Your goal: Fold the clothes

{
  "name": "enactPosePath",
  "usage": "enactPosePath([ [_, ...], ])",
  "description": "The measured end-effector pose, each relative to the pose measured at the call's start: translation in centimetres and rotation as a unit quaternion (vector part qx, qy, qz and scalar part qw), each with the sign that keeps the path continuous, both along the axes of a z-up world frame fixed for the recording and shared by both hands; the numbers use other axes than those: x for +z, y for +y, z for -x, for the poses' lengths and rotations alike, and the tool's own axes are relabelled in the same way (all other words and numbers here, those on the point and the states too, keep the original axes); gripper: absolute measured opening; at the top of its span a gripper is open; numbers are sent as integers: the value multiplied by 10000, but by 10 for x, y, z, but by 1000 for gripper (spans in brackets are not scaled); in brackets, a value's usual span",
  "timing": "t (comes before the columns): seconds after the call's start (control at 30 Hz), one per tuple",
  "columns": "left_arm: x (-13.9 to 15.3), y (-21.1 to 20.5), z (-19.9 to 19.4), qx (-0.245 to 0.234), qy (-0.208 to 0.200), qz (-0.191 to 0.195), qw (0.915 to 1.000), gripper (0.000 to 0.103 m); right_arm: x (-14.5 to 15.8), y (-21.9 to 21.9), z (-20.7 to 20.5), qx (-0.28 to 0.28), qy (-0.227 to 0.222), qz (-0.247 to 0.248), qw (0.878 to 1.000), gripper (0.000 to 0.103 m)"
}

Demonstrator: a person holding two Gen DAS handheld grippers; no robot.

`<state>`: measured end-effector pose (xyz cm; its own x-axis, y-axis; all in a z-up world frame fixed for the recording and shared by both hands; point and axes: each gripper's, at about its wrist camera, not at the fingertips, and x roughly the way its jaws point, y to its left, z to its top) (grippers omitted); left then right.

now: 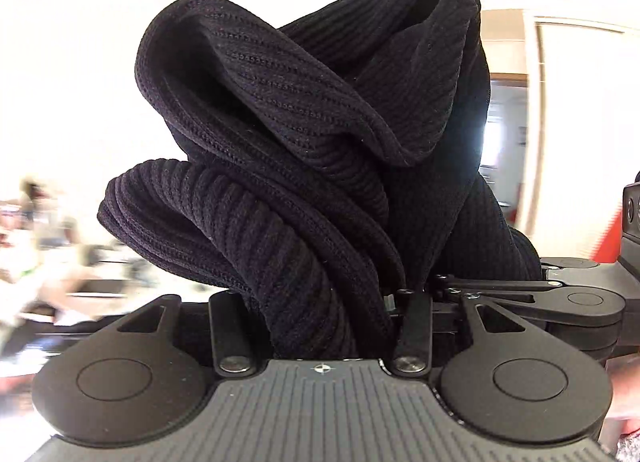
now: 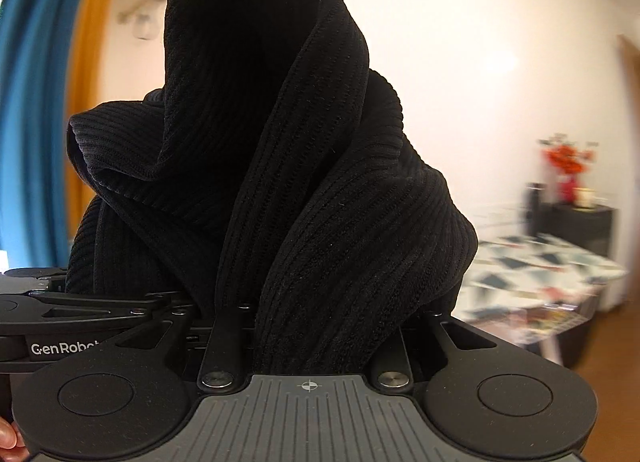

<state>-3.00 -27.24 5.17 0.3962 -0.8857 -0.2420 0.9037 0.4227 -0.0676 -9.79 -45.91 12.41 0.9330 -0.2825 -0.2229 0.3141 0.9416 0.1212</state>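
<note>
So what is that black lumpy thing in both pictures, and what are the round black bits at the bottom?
Those round black bits are part of two claws that a person holds, one in each hand. Each claw carries a little camera, so one picture looks out from the left claw and the other from the right claw. The lumpy thing is a black ribbed knitted garment, bunched up. Both claws pinch it, side by side, and it hides their tips. It fills most of each view. Behind it the room is blurry; in the right claw's view there is a table with a patterned cloth.

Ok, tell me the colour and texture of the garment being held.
Black ribbed knit garment, clearest in the left wrist view.
</note>
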Motion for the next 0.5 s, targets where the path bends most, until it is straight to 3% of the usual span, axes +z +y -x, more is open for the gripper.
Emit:
enactPosePath([
  [0.3,-11,-129,35,-1287,189,194,9913,46,-16,-94,66,-1424,190,84,9896,24],
  [0.5,-15,-210,5,-1714,211,298,9845,46,-30,-152,52,-1860,283,198,9819,24],
])
